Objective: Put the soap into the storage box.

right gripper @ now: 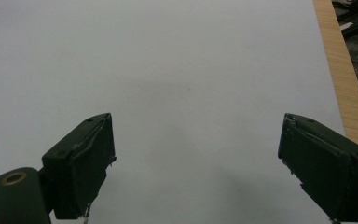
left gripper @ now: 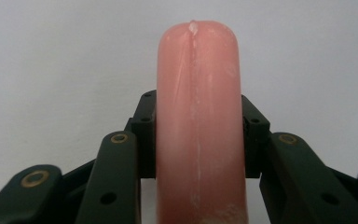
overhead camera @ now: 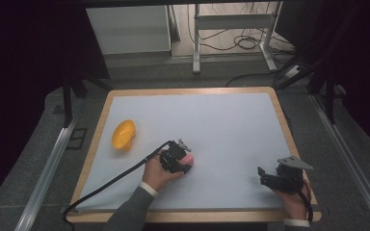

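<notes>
Near left edge of counter (overhead camera: 279, 115), about midway front to back: bowl (overhead camera: 123, 134), tipped on its side. Right of bowl and nearer front edge, left of counter's middle: left hand-held gripper (overhead camera: 187, 164), sausage (overhead camera: 190, 160) between its jaws, low over the surface. Near front right corner, well apart from the left one: right hand-held gripper (overhead camera: 262, 174), jaws wide apart, pointing toward left edge. Cable (overhead camera: 111, 182) trailing from left hand-held gripper to front left corner.
</notes>
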Tool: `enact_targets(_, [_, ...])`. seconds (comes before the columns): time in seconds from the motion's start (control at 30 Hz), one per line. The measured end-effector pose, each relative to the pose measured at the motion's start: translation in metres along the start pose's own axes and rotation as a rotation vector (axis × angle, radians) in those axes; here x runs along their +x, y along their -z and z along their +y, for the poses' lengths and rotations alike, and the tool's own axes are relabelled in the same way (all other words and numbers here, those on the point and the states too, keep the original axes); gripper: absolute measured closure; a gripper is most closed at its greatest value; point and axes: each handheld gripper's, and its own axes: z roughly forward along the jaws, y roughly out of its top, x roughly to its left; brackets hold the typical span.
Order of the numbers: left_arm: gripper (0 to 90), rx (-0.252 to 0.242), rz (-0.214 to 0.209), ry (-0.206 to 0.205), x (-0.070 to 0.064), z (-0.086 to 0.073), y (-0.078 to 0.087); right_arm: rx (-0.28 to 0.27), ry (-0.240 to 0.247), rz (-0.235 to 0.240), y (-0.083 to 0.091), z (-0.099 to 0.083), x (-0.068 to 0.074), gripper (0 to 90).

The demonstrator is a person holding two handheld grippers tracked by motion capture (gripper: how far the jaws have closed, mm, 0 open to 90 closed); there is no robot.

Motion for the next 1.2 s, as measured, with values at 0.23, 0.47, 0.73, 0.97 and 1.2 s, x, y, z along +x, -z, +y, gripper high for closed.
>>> enact_targets(0.23, [60.0, -0.019, -0.002, -0.005, 0.003, 0.001, 0.014, 0.001, -0.002, -0.003, 0.0, 0.0, 0.0, 10.4])
enact_targets(0.47, [60.0, -0.033, 0.002, -0.005, 0.005, 0.0, 0.021, 0.001, -0.003, -0.002, 0.0, 0.0, 0.0, 10.4])
enact_targets(0.73, [60.0, -0.047, 0.004, 0.002, 0.007, -0.003, 0.027, 0.001, -0.003, -0.004, 0.001, 0.0, -0.002, 10.4])
enact_targets(0.97, [60.0, -0.054, 0.017, 0.022, 0.015, -0.009, 0.031, 0.005, 0.0, -0.004, -0.001, -0.001, -0.001, 10.4])
enact_targets(1.2, [60.0, -0.064, 0.028, 0.033, 0.021, -0.012, 0.036, 0.004, -0.001, -0.009, 0.0, -0.001, -0.001, 10.4])
